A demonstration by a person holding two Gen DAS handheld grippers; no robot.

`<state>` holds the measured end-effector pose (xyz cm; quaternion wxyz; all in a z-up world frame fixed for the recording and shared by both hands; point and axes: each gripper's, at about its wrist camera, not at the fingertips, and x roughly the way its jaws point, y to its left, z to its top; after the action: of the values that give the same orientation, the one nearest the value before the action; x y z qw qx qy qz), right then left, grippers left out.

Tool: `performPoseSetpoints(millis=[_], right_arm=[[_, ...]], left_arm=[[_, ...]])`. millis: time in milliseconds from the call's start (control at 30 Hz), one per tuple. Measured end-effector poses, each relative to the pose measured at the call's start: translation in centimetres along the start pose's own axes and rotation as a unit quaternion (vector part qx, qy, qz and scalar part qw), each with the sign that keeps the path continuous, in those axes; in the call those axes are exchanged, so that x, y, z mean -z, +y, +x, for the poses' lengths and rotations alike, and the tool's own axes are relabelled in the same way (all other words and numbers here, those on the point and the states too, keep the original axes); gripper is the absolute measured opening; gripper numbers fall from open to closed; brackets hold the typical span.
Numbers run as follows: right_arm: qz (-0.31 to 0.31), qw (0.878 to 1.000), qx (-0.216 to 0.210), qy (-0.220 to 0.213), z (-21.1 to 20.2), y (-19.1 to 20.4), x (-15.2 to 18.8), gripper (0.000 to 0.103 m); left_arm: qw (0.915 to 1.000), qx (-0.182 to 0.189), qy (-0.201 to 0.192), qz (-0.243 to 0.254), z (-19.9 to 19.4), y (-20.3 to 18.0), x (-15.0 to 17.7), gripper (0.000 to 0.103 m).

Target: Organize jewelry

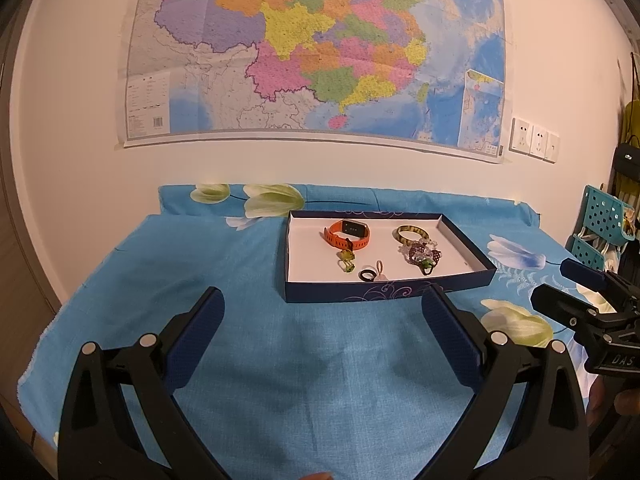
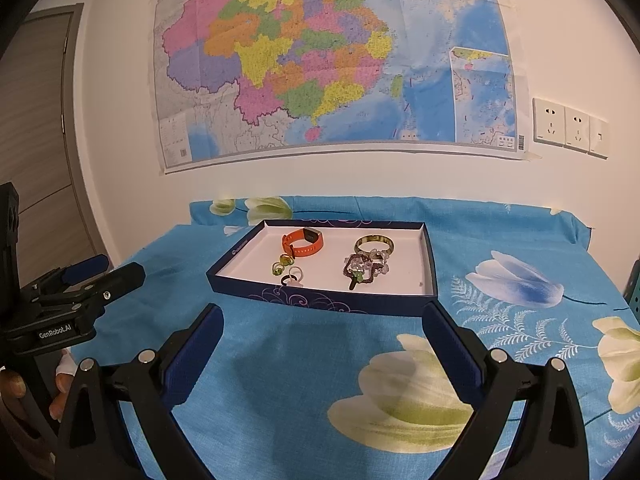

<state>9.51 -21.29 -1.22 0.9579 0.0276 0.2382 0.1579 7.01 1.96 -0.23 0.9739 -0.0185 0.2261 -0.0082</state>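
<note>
Blue-clothed worktop (image 1: 248,352) is carrying the box (image 1: 384,294), which is holding the watch (image 1: 347,234), bangle (image 1: 410,234) and rings. Left gripper (image 1: 323,316) and right gripper (image 2: 323,330) are hovering, jaws spread, empty. Risk: small rings slipping or tangling.

The left gripper (image 2: 120,276), seen from the right wrist view, bore white lettering "GenRobot.AI" on its black body. The right gripper (image 1: 560,288), seen from the left wrist view, showed "DAS". The wall map's (image 1: 312,48) print was too small to read.
</note>
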Motion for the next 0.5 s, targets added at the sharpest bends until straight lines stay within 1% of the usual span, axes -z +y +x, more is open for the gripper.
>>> performPoseSetpoints(millis=[500], right_arm=[[0.004, 1.000, -0.002, -0.020, -0.69, -0.16, -0.13, 0.096]], left_arm=[[0.9997, 0.005, -0.022, 0.001, -0.95, -0.04, 0.17, 0.097]])
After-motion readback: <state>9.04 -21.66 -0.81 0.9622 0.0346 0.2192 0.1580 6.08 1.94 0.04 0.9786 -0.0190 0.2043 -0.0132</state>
